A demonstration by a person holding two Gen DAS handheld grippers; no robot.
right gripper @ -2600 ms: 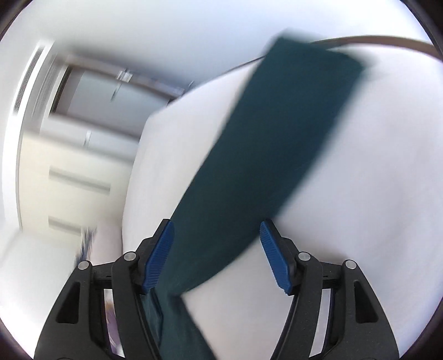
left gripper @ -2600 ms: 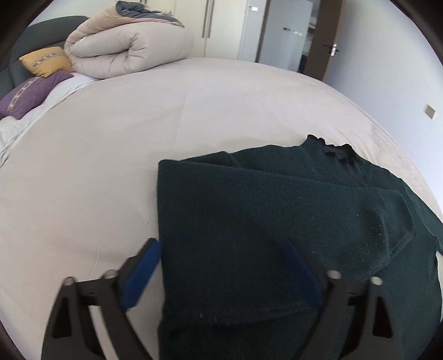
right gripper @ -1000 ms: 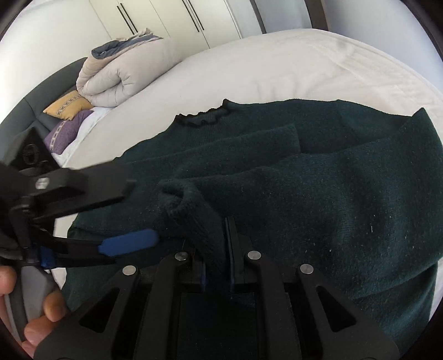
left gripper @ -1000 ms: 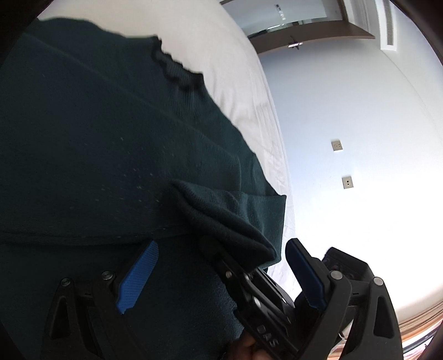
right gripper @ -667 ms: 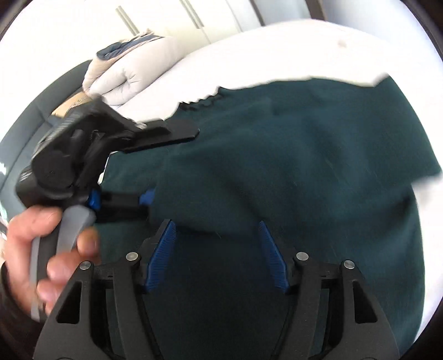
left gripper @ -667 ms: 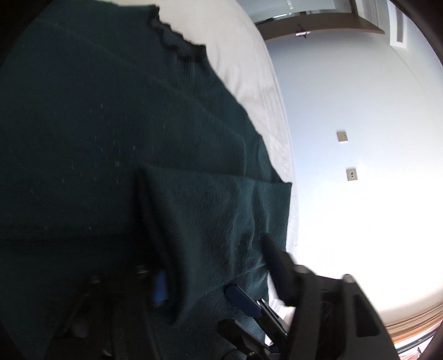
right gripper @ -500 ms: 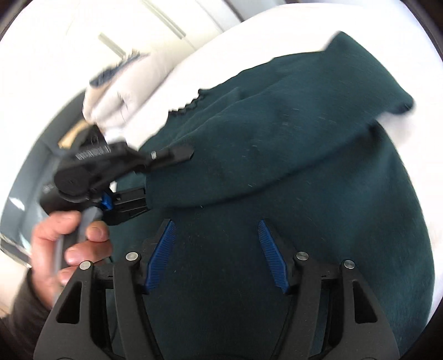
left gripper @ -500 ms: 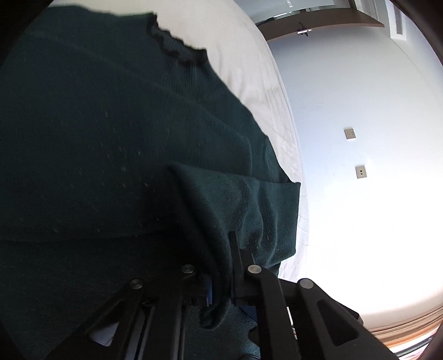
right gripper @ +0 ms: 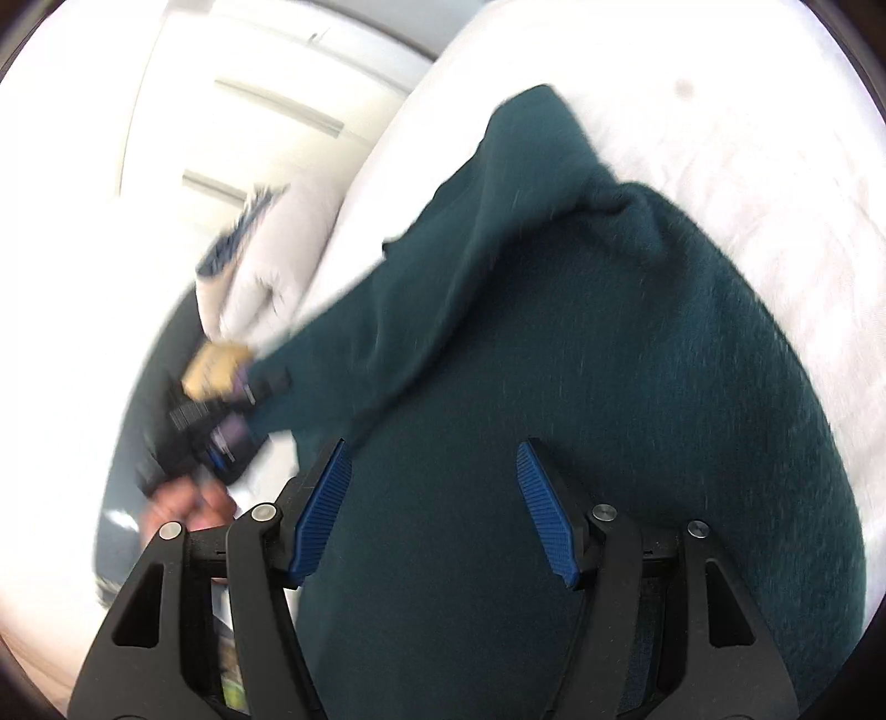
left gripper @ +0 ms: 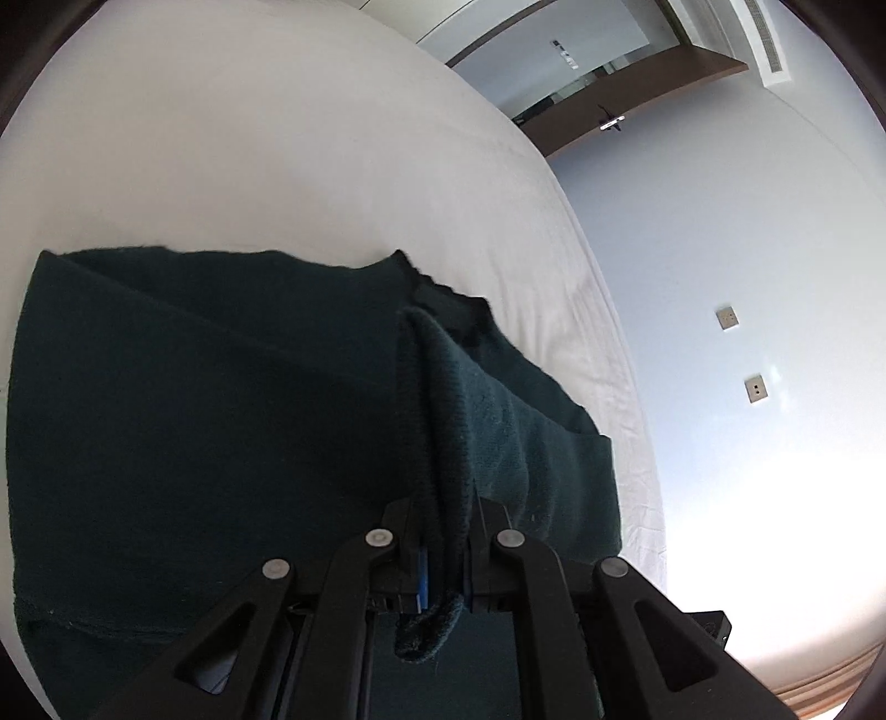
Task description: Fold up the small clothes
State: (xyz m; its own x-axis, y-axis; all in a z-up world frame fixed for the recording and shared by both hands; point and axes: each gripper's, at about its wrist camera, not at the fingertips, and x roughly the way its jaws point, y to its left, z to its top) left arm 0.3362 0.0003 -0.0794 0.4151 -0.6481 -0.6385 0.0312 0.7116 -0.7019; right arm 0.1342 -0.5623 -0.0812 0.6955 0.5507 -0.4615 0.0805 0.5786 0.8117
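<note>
- Dark green sweater [left gripper: 221, 421] spread across a white bed [left gripper: 277, 166], body flat on the sheet, frilled neckline [left gripper: 443, 291] toward the far side in the left wrist view.
- Left gripper [left gripper: 446, 545] pressed together on the sleeve cuff [left gripper: 443, 387], ribbed edge bunched between the black fingers, a loose end hanging below the pinch.
- Sleeve rising from the sweater body up into the left gripper, folded ridge running along the fingers.
- Right gripper [right gripper: 432, 515] spread wide, blue pads [right gripper: 324, 512] apart, nothing between them, hovering over the sweater [right gripper: 581, 415] body.
- From the right wrist, blurred: left gripper [right gripper: 221, 421] at the far left with the sleeve stretched to it, a bare hand [right gripper: 183, 501] just below.
- Bed sheet pale and smooth, faint seam lines along the right edge [left gripper: 614, 360] in the left wrist view.
- Pale blue-white wall [left gripper: 747, 249] beyond the bed, two small square wall plates [left gripper: 727, 317] one above the other.
- Brown door frame [left gripper: 637, 83] and glass panel at the top, a vent grille [left gripper: 761, 47] near the upper right.
- White wardrobe doors [right gripper: 249, 99] in the right wrist view, a rolled beige duvet [right gripper: 260, 266] and a yellow cushion [right gripper: 213, 371] beside it, all motion-blurred.
- Strong glare washing out the lower right of the left wrist view.
</note>
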